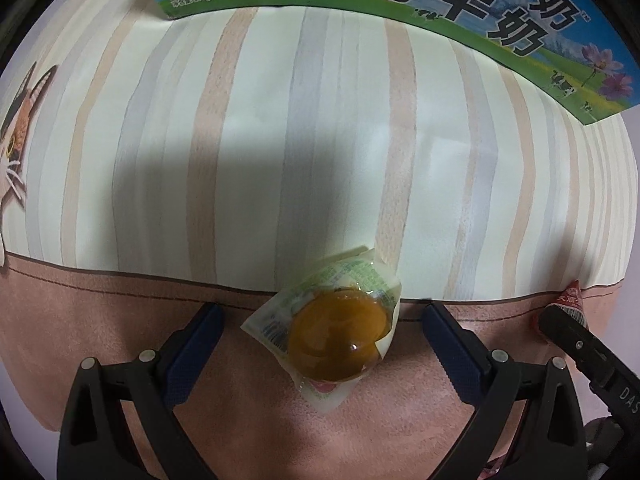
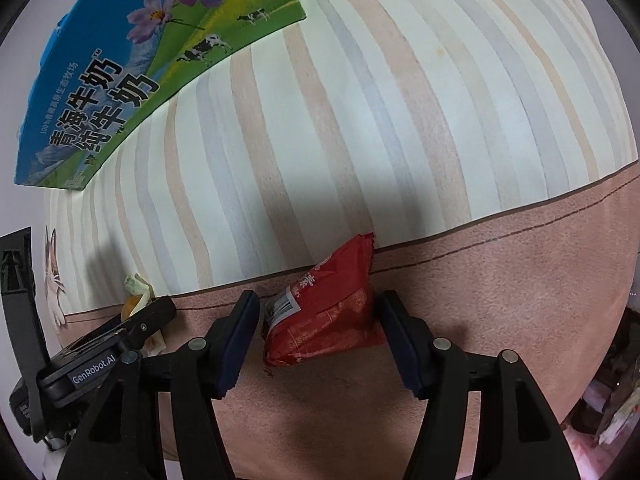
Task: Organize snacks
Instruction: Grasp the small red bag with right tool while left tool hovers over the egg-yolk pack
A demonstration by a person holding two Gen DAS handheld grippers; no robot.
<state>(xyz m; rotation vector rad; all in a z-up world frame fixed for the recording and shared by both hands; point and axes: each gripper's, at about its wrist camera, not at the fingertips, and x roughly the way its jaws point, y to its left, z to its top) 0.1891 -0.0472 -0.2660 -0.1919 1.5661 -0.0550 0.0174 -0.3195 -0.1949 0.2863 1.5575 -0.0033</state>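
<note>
An amber jelly cup [image 1: 340, 336] with a printed film lid lies on the pink border of the tablecloth. My left gripper [image 1: 322, 308] points down over it, open, with a wide gap on both sides of the cup. In the right wrist view a red snack packet [image 2: 324, 312] lies on the same border between the fingers of my right gripper [image 2: 320, 298]. A thin gap shows at the left pad and the right pad sits against the packet's edge, so the jaws stand open. The jelly cup [image 2: 136, 300] peeks out behind the left gripper's body [image 2: 112, 344].
A blue and green milk carton box [image 1: 440, 4] [image 2: 120, 80] stands at the far side of the striped tablecloth [image 1: 280, 140]. A cat print [image 1: 20, 132] marks the cloth's left end. Dark clutter [image 2: 612, 392] lies beyond the table's right edge.
</note>
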